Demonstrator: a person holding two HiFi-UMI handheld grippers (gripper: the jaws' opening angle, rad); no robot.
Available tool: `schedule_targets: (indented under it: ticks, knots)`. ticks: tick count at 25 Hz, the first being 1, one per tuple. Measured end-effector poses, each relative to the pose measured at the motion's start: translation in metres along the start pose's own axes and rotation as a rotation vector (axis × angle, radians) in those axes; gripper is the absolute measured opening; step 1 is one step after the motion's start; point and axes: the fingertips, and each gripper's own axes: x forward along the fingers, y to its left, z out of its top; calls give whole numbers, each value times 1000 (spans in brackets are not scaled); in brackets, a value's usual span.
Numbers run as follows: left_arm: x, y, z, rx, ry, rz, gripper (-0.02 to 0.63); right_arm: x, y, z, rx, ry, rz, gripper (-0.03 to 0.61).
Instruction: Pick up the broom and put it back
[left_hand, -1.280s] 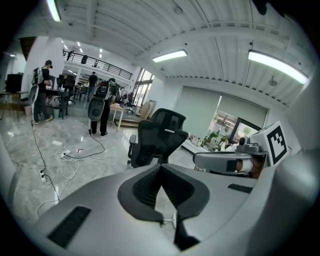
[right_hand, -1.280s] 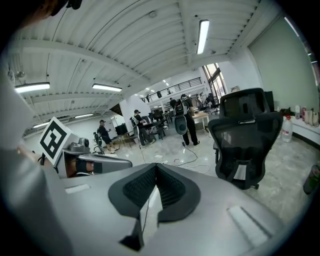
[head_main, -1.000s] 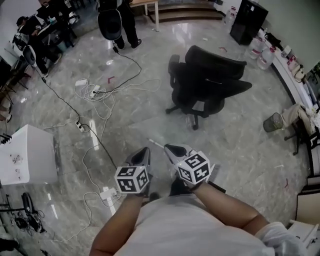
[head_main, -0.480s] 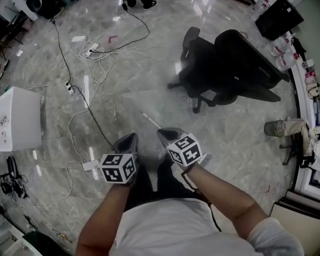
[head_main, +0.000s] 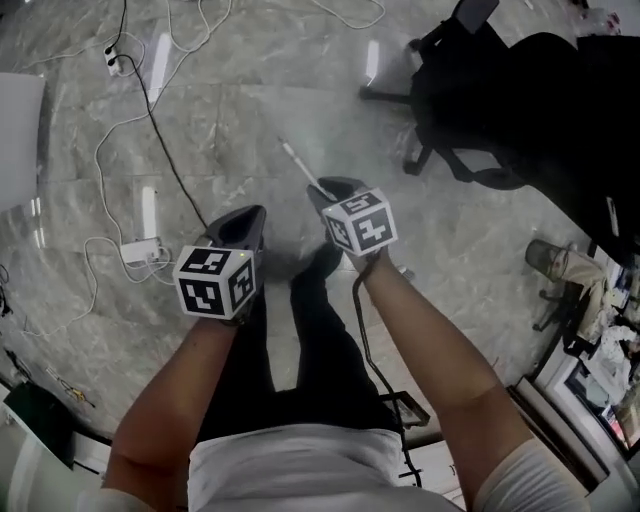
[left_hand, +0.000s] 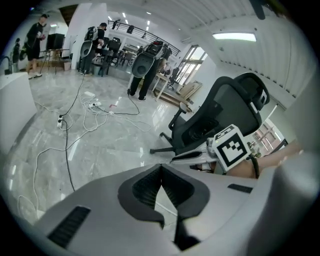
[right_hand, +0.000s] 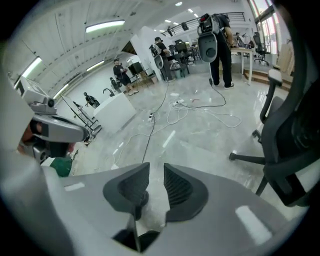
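The broom is not plain to see. Nearest, the person's 2 arms (head_main: 420, 330) reach out over dark trousers (head_main: 320, 350). Both grippers point away from the body, low over the floor (head_main: 230, 130). I think they are held like that to be ready to reach down.

The left gripper (left_hand: 161, 172) has its tips pressed together with nothing in them. The right gripper (right_hand: 156, 175) has a thin gap between its jaws, and only floor shows through it.

Just past the right gripper's tip, a thin white stick (head_main: 300, 166) seems to lie on the floor. It may be the broom's handle, but no brush end shows, so I cannot be sure. Its long side runs from near right to far left, and the far end points toward the cables (head_main: 165, 140).

Farther off on the right stands a black chair (head_main: 520, 110), well apart from the stick.
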Motion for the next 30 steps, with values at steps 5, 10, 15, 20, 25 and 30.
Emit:
schedule_targets:
  ticks: [5, 10, 15, 20, 25, 30]
  knots:
    - [68, 72, -43, -23, 23, 12, 8, 133, -52, -37, -23, 107, 0, 129]
    - [144, 150, -79, -33, 24, 17, 8, 266, -95, -81, -105, 199, 2, 150]
    - [216, 217, -128, -32, 31, 19, 8, 390, -148, -149, -127, 285, -24, 166]
    - [269, 275, -173, -51, 22, 43, 8, 481, -203, -198, -157, 328, -104, 166]
    - [300, 308, -208, -59, 31, 41, 8, 534, -240, -233, -204, 380, -168, 166]
    - [308, 321, -224, -77, 34, 42, 8, 546, -253, -260, -217, 412, -240, 141]
